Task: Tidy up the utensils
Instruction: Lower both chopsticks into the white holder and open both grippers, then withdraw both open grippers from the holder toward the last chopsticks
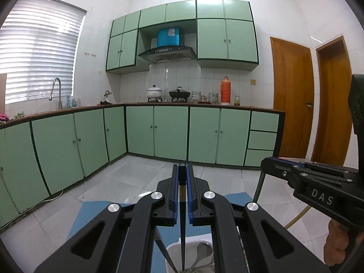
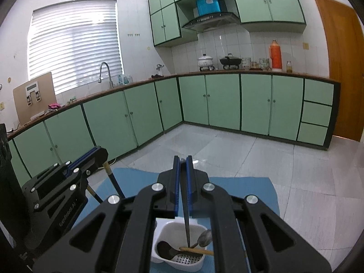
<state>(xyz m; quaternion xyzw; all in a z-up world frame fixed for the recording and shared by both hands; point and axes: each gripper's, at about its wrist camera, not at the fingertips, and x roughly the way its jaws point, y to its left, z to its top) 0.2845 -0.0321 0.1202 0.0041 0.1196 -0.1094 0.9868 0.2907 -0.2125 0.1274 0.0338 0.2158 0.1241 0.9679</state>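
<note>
Both claws clamped on dark slender chopsticks, tips down over white utensil caddy; left claw, right claw.

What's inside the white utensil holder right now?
In the white utensil holder: a dark spoon, a metal spoon, a wooden stick, and the tip of the chopstick gripped by the right gripper. Gripper bodies cover its sides.

The right tool is closed on a dark chopstick whose tip hangs into a white utensil holder. The holder contains a metal spoon and a dark spoon, and stands on a blue mat. At the left, the left tool holds another chopstick.
</note>
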